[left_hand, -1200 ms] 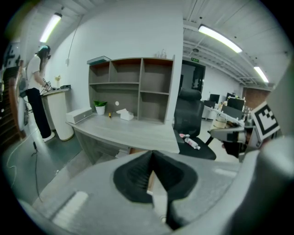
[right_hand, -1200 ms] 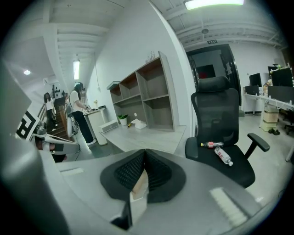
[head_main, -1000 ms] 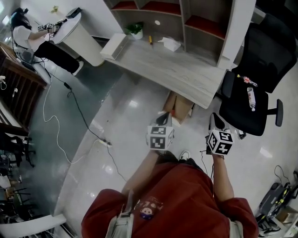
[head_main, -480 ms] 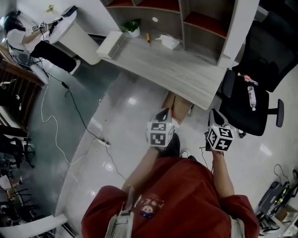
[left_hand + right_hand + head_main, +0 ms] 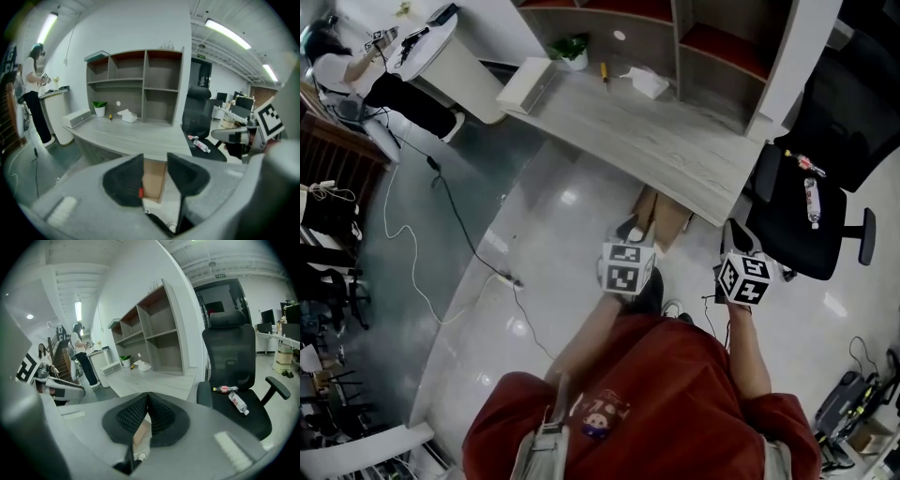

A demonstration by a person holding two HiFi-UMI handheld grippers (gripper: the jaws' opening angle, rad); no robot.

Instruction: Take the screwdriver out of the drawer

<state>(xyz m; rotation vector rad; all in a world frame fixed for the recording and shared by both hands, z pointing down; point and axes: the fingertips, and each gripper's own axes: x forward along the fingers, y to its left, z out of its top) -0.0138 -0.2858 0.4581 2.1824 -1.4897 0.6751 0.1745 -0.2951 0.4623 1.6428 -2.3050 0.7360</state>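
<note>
A small white drawer box (image 5: 525, 84) stands at the left end of the grey wooden desk (image 5: 675, 141), also seen as the drawer box (image 5: 77, 119) in the left gripper view. A little yellow object (image 5: 603, 75) lies on the desk near it; I cannot tell what it is. No screwdriver is plainly visible. My left gripper (image 5: 630, 230) hangs over the floor short of the desk, and the left gripper (image 5: 155, 173) has its jaws opening with nothing between them. My right gripper (image 5: 733, 236) is level with it to the right, and the right gripper (image 5: 148, 411) is shut and empty.
An open shelf unit (image 5: 712, 47) rises behind the desk, with a potted plant (image 5: 574, 52) and white paper (image 5: 642, 82) in front of it. A cardboard box (image 5: 661, 220) sits under the desk. A black office chair (image 5: 825, 187) carries bottles. A person (image 5: 356, 70) stands far left; cables (image 5: 441, 234) cross the floor.
Both grippers have edged a little toward the desk, and the desk sits slightly closer in the head view. Neither has touched anything.
</note>
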